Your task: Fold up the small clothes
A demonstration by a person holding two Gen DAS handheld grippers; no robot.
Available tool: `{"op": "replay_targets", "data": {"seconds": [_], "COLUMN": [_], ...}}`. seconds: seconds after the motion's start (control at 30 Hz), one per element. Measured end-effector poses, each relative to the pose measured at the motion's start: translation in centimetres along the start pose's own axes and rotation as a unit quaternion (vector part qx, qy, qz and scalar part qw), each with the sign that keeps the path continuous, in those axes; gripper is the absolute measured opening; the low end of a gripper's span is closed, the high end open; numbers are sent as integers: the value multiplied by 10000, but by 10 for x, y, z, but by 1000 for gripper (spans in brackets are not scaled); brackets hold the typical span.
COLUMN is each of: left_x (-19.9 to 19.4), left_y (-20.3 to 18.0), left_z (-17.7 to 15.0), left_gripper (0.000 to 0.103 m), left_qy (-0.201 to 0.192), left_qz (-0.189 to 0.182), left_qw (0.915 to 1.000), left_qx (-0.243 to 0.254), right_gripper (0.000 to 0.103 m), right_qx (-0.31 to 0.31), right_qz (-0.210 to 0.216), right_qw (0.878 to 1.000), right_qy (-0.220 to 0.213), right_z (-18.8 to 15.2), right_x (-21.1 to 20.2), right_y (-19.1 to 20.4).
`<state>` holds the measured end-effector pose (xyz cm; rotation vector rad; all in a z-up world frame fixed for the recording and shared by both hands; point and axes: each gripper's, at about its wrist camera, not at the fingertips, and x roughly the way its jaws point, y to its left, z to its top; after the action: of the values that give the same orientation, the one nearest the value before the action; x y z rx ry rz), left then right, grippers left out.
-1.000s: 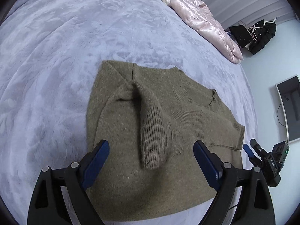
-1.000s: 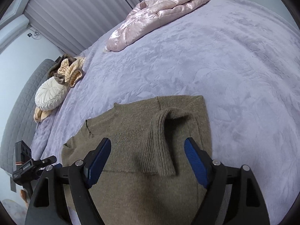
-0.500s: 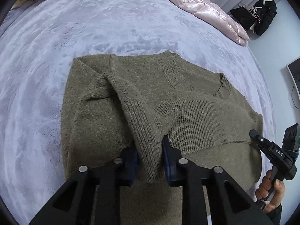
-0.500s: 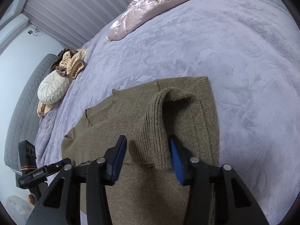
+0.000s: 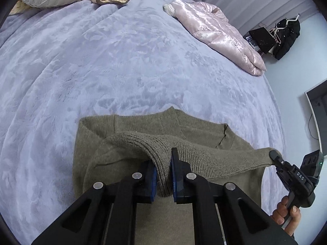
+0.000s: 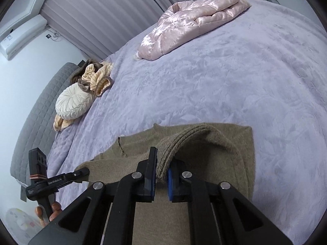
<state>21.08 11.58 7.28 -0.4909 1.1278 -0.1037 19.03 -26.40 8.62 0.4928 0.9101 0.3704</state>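
- The sweater (image 5: 143, 126) is lying on the bed (image 5: 102, 61).
- Its ribbed near edge is being pinched by both grippers, left (image 5: 163, 175) and right (image 6: 161, 175), jaws clenched.
- The collar is lying straight ahead.

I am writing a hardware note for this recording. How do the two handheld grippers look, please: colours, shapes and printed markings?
Both are matte black, with angular open-framed fingers, round silver rivets and blue pads. The left gripper carries white "GenRobot.AI" lettering and an orange rubber band, seen in the right wrist view. The right gripper shows white "DAS" lettering and a small green light.
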Motion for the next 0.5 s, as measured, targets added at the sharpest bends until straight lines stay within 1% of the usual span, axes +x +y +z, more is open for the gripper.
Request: {"op": "replay_targets", "data": {"seconds": [0.07, 0.13, 0.17, 0.2, 0.23, 0.27, 0.3, 0.33, 0.37, 0.4, 0.47, 0.5], "left_x": [9, 19, 25, 29, 32, 32, 28, 23, 20, 19, 14, 10], "left_y": [2, 7, 11, 15, 19, 23, 24, 24, 24, 26, 31, 32], "left_z": [10, 18, 21, 23, 25, 26, 26, 26, 27, 29, 26, 23], "left_gripper": [13, 14, 19, 41, 59, 82, 89, 89, 89, 89, 89, 89], "left_qy": [2, 44, 98, 135, 150, 64, -94, -271, -349, -302, -126, -138], "left_qz": [31, 81, 54, 48, 19, -94, -86, 25, 89, 57, -9, 65], "left_qw": [9999, 9994, 9987, 9979, 9970, 9964, 9962, 9962, 9964, 9968, 9972, 9978], "left_qx": [-142, -338, -492, -628, -758, -841, -856, -827, -762, -744, -737, -647], "right_gripper": [10, 10, 10, 14, 15, 16, 24, 51, 66, 83, 84, 84], "right_qx": [171, 403, 502, 615, 751, 902, 1015, 1073, 1092, 1082, 1012, 998], "right_qz": [-33, 19, 32, 44, 32, -4, -35, -55, -118, -175, -232, -226], "right_qw": [9998, 9992, 9987, 9981, 9972, 9959, 9948, 9942, 9938, 9939, 9946, 9947], "right_qy": [-14, -7, -13, -18, -11, -15, 21, 83, 152, 143, -48, -84], "right_z": [11, 20, 24, 26, 29, 31, 33, 34, 35, 34, 30, 29], "right_x": [10, 23, 29, 35, 41, 47, 53, 59, 63, 65, 60, 58], "right_y": [-6, -14, -18, -22, -26, -31, -35, -37, -39, -39, -38, -38]}}
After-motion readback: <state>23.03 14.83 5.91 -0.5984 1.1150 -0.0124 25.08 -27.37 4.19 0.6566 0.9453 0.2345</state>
